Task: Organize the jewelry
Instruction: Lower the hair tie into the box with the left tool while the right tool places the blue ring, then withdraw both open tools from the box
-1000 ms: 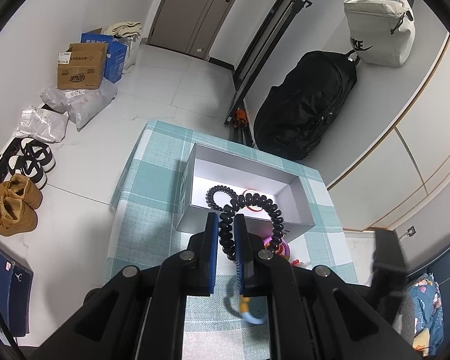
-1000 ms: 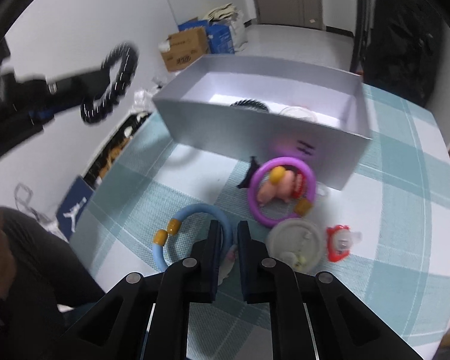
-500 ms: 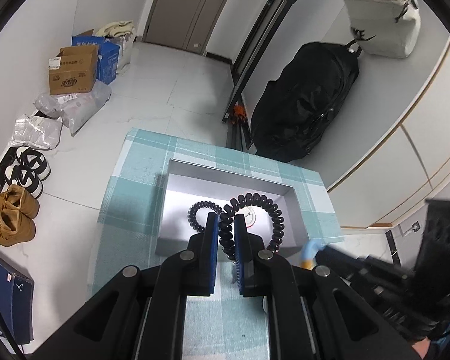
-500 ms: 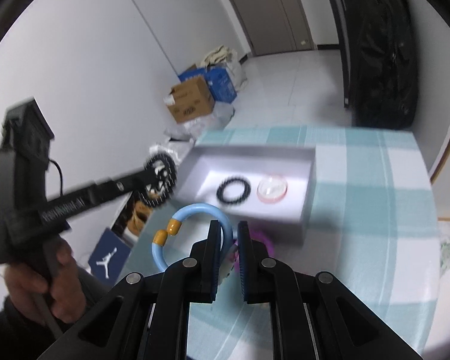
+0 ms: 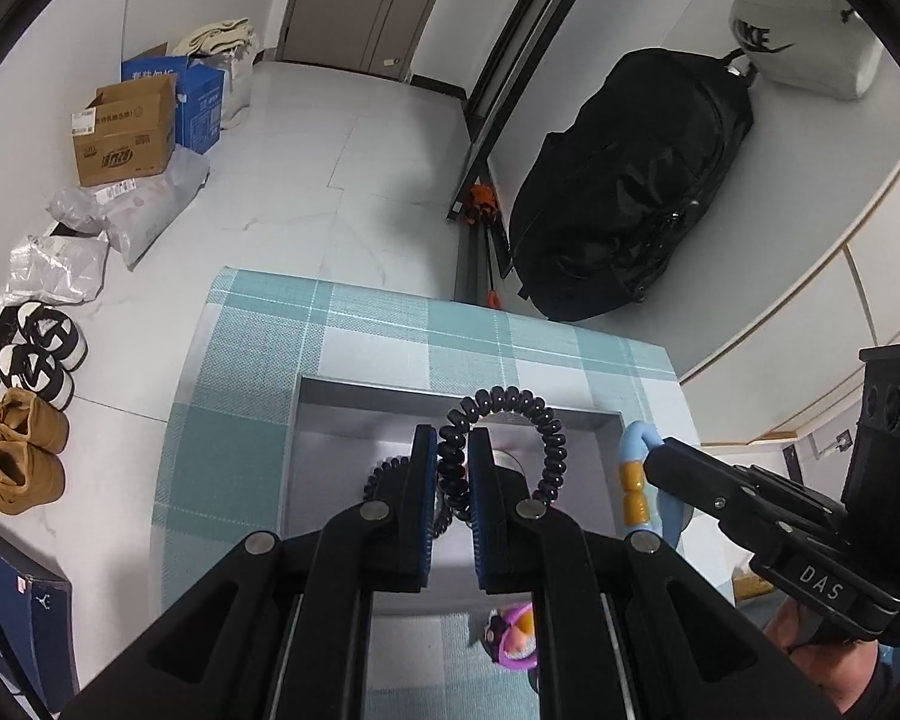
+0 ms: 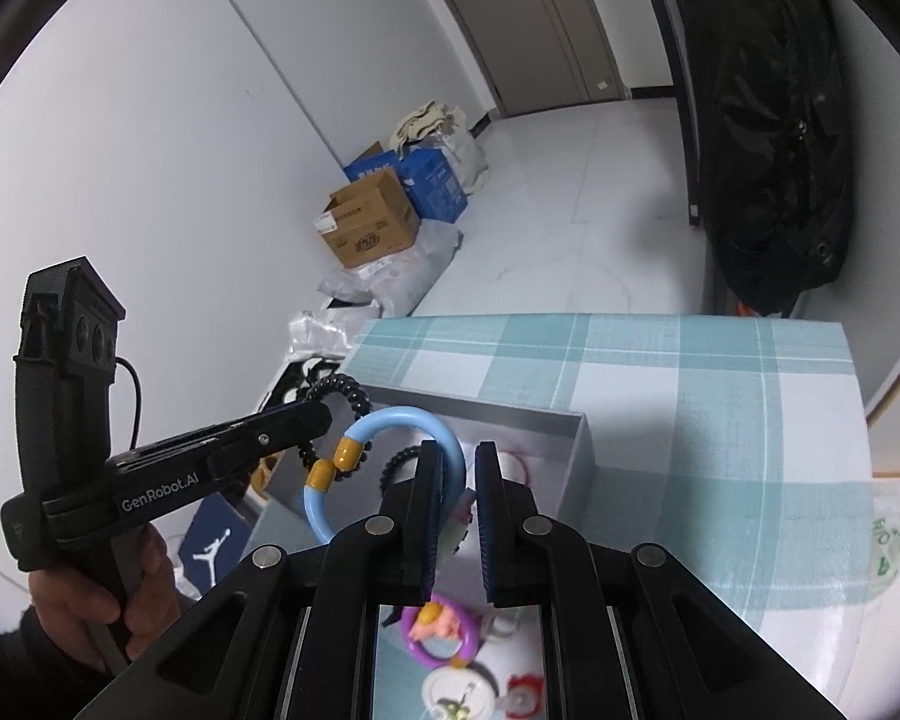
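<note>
Both grippers have moved from the tabletop to a position above the grey box (image 5: 342, 480) within the last second. A second ago the right gripper (image 6: 453, 516) was low over the loose pieces with the blue ring lying on the checked cloth (image 5: 240, 396); now the blue ring (image 6: 390, 426) is lifted, one side of it pinched between the jaws, over the box's near right corner. The left gripper (image 5: 452, 504) has carried the black coil band (image 5: 510, 414) forward from the box's near wall to over its middle, jaws pressed on one side of the loop, the rest arching free to the right.

Meaning, as a judgement: two pieces are at the drop stage, and release into the box looks like the step in hand.

Already in the box: a second black coil (image 6: 402, 462) and a pale round piece, partly hidden. Still on the cloth outside: purple ring (image 6: 444, 630), a white disc (image 6: 450, 690), a red item (image 6: 525, 699) (all blurred, low in the right view).

Room: the box is open-topped with low walls. The two grippers sit near each other over it, the right one at the right wall. Wide bare cloth right of the box; the table edge lies close behind the far wall.
</note>
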The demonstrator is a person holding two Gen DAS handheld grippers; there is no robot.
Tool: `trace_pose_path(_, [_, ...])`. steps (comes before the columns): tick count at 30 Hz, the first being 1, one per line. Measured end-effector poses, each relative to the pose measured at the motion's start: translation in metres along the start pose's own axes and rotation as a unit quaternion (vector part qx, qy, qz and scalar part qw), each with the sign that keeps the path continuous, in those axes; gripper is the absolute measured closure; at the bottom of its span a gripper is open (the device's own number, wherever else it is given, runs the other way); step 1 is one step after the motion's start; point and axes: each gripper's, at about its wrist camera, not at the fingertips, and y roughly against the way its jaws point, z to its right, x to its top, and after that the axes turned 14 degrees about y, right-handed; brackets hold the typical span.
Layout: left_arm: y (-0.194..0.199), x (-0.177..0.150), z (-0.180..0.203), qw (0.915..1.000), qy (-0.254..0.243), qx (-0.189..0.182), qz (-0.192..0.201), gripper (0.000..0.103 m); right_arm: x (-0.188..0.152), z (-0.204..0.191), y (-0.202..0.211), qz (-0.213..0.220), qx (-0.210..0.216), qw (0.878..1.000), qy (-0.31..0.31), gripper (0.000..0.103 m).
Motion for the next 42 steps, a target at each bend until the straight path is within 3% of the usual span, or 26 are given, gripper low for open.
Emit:
trace_pose_path(8, [-0.018,0.001,0.002,0.9999,0.003,0.008,-0.014,0.097,-0.002,0.014,-0.017,-0.016,0.010,1.000,-0.018,0.093])
trace_pose_path(15, [-0.023,0.003,0.001,0.9999,0.010,-0.007,-0.011,0.097,-0.001,0.013,-0.025,-0.021,0.013,1.000,-0.015,0.093])
trace_pose_path(20, [-0.023,0.005,0.003,0.9998,0.010,-0.006,-0.014,0.093,0.000,0.014,-0.020,-0.008,0.016,1.000,-0.009,0.090])
trace_pose_path(22, [-0.023,0.005,0.002,0.9997,0.016,-0.006,-0.016,0.085,0.002,0.013,-0.016,-0.002,0.019,1.000,-0.005,0.086])
trace_pose_path(23, [-0.022,0.005,0.001,0.9996,0.019,-0.007,-0.018,0.080,0.002,0.013,-0.012,0.003,0.017,1.000,-0.002,0.079])
trace_pose_path(25, [-0.019,0.005,0.000,0.9997,0.023,-0.004,-0.010,0.059,0.002,0.012,-0.004,0.016,0.018,1.000,0.002,0.067])
trace_pose_path(30, [-0.005,0.003,0.004,0.9998,0.018,-0.001,0.013,0.054,0.002,0.009,0.016,0.043,0.010,0.999,0.011,0.045])
trace_pose_path(33, [0.002,-0.001,0.005,0.9994,0.018,0.011,0.027,0.045,0.001,0.006,0.025,0.051,0.006,0.999,0.016,0.038])
trace_pose_path(42, [0.021,-0.016,0.003,0.9964,0.018,0.052,0.064,0.044,-0.011,-0.006,0.047,0.075,-0.019,0.996,0.033,0.021])
